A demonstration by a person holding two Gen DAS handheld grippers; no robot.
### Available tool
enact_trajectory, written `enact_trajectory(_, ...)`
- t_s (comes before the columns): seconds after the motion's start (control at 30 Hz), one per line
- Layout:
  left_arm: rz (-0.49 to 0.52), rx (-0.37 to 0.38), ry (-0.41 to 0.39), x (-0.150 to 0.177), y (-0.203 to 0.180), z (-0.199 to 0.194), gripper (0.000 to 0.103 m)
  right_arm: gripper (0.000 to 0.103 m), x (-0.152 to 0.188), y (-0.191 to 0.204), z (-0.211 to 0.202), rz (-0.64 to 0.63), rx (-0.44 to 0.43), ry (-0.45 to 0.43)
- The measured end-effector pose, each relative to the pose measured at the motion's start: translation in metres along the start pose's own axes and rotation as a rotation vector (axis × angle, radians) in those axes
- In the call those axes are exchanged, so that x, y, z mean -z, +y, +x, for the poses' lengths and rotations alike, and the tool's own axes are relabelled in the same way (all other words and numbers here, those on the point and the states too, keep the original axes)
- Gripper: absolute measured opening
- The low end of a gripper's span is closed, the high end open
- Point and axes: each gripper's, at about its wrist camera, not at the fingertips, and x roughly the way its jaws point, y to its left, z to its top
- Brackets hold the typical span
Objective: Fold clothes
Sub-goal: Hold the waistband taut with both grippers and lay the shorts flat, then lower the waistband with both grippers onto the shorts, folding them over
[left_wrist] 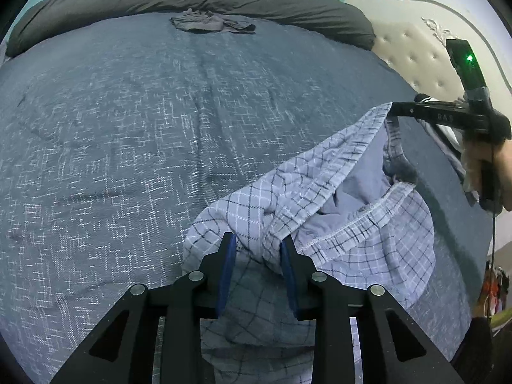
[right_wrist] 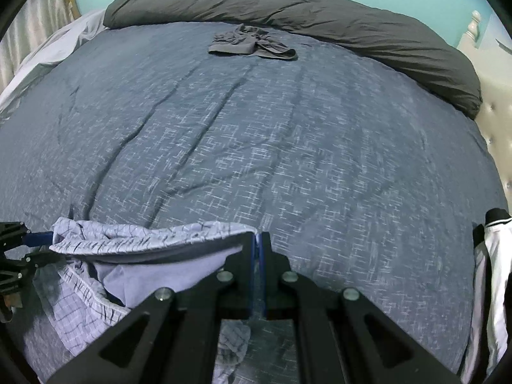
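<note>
Big blue bedspread (right_wrist: 288, 147) under everything, dark duvet (right_wrist: 320, 12) rolled up along the far edge. Just in front of that roll lies a grey garment (right_wrist: 252, 46), bunched and crumpled, so that one is not folded as it lies. At my right edge a white garment (right_wrist: 492, 256) hangs, only partly in view; I cannot tell its state.

Now the piece in hand: the plaid shorts (left_wrist: 320, 198), light checked cloth, held up off the bed by the waistband, which gapes open with the rest sagging below. No crease, no flat layers in them, so the folding of this piece is all ahead.

My right gripper (right_wrist: 258, 240) is pinched tight on 1 end of the waistband. My left gripper (left_wrist: 258, 248) has cloth bunched between its blue pads, jaws narrowed on the other end.
</note>
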Motion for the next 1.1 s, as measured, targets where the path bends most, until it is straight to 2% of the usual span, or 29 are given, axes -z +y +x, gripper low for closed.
enact_trajectory(0.07,0.032,-0.011,-0.008,0.001,-0.005,-0.001,0.005,0.002,0.001,0.000,-0.006,0.001,-0.006,-0.009)
enact_trajectory(0.1,0.048,-0.018,-0.012,0.002,-0.007,-0.002,0.005,0.002,0.001,0.000,-0.009,0.002,-0.009,-0.014)
enact_trajectory(0.23,0.070,-0.029,-0.042,0.000,-0.015,-0.013,0.004,0.002,0.002,0.000,-0.022,0.004,-0.021,-0.032)
enact_trajectory(0.53,0.056,-0.050,-0.204,-0.013,-0.013,-0.106,0.004,0.002,0.000,0.007,-0.061,-0.012,-0.062,-0.082)
enact_trajectory(0.77,0.087,-0.144,-0.269,-0.030,-0.020,-0.167,0.004,0.002,-0.007,0.026,-0.102,-0.057,-0.127,-0.129)
enact_trajectory(0.93,0.041,-0.161,-0.237,-0.035,-0.006,-0.172,0.004,0.002,-0.004,0.039,-0.088,-0.055,-0.139,-0.100)
enact_trajectory(1.1,0.021,-0.203,-0.161,-0.035,0.013,-0.141,0.004,0.002,-0.001,0.051,-0.066,-0.044,-0.147,-0.060)
